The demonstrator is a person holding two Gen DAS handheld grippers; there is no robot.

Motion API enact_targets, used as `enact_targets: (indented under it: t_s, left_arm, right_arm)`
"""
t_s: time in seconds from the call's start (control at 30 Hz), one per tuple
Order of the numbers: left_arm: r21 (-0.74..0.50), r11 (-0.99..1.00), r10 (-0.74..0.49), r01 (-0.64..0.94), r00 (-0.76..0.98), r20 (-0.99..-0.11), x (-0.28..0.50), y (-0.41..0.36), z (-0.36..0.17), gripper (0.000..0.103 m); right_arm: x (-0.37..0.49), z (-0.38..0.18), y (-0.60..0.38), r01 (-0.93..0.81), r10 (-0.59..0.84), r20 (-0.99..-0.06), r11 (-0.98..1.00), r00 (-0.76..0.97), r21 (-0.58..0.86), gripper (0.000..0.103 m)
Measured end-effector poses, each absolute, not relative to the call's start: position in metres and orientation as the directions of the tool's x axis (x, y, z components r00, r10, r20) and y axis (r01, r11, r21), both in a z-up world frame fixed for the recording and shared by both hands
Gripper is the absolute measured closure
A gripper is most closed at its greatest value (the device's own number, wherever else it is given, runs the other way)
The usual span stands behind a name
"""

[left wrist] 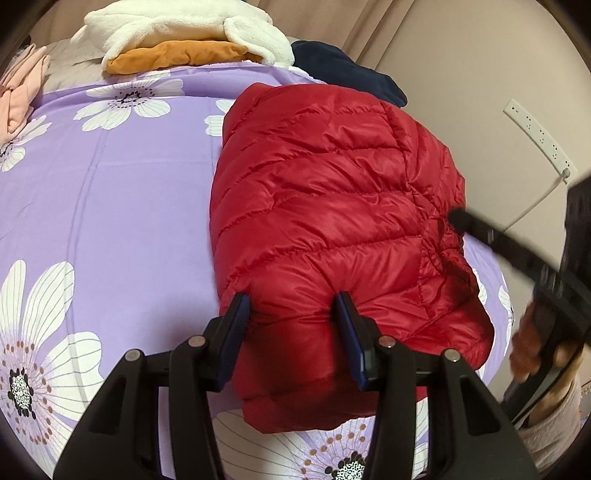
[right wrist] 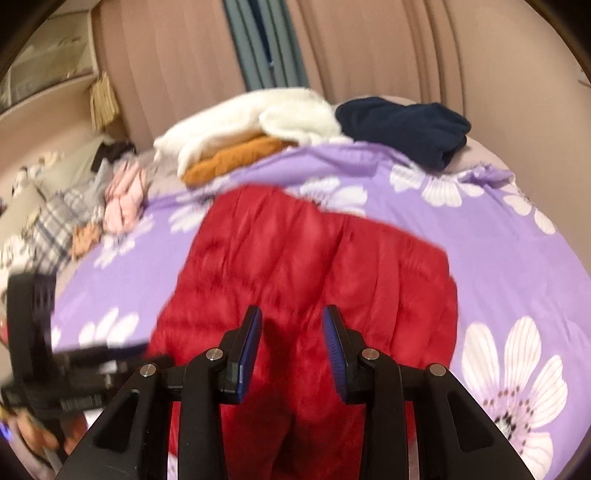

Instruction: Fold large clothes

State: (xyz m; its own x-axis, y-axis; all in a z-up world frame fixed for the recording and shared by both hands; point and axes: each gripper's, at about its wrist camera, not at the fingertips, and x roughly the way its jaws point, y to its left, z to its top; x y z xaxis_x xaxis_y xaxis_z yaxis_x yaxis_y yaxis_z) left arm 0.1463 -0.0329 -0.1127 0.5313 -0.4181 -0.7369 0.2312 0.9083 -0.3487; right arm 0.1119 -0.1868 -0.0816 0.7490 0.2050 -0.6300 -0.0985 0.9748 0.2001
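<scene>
While no writing reads, my left claw (left wrist: 293,306) pinches the red jacket (left wrist: 332,206) at twelve o'clock; my right claw (right wrist: 291,321) hangs open above it.

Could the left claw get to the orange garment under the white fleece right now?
Probably not yet: the left claw is closed on the red puffer jacket, and the orange garment lies far across the bed, pinned under the white fleece.

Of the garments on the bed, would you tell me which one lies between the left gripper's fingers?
The red puffer jacket, folded at the bed's near edge; the white fleece, orange garment and navy garment lie far back.
</scene>
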Motion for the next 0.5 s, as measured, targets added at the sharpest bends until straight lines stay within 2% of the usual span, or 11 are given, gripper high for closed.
enact_targets:
  t_s: [0.27, 0.5]
  left_arm:
    - [-0.318, 0.917, -0.398, 0.239, 0.537, -0.744, 0.144, -0.039, -0.112, 0.055]
    - [-0.297, 0.918, -0.395, 0.262, 0.543, -0.741, 0.145, -0.045, -0.111, 0.055]
  right_arm:
    - [0.155, -0.065, -0.171, -0.093, 0.173, -0.587, 0.982, 0.791, 0.164, 0.069]
    - [0.19, -0.095, -0.183, -0.01, 0.119, -0.686, 0.987, 0.718, 0.161, 0.069]
